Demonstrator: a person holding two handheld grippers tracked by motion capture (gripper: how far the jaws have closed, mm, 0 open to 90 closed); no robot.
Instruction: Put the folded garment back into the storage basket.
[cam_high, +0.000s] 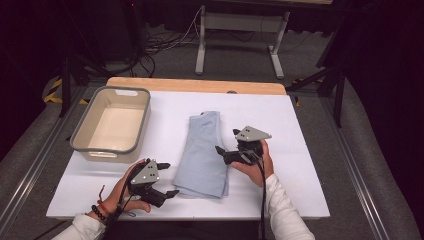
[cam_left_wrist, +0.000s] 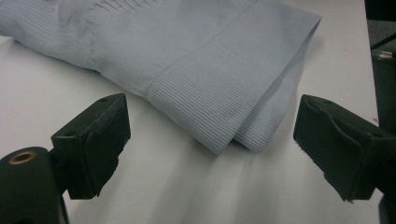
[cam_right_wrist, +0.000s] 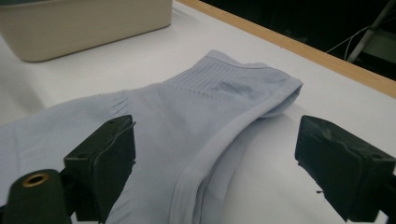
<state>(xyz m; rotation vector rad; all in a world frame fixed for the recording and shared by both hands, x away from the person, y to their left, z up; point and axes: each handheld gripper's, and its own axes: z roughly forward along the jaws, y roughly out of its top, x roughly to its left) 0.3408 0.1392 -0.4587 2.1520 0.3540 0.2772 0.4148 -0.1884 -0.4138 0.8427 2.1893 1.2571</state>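
A light blue ribbed garment (cam_high: 205, 150) lies folded lengthwise in the middle of the white table (cam_high: 300, 130). My left gripper (cam_high: 169, 178) is held low at the garment's near left corner, its jaws open. In the left gripper view the folded hem corner (cam_left_wrist: 243, 121) lies on the table just ahead of the left gripper (cam_left_wrist: 212, 126), with nothing between its pads. My right gripper (cam_high: 227, 141) is at the garment's right edge, also open. In the right gripper view the garment (cam_right_wrist: 187, 107) runs away from the right gripper (cam_right_wrist: 215, 140), whose pads do not touch the cloth.
A beige bin with a grey rim (cam_high: 141, 120) stands empty at the table's back left; its wall (cam_right_wrist: 84, 23) shows in the right gripper view. A wooden strip (cam_high: 195, 85) borders the far edge. Table legs and cables lie on the floor beyond.
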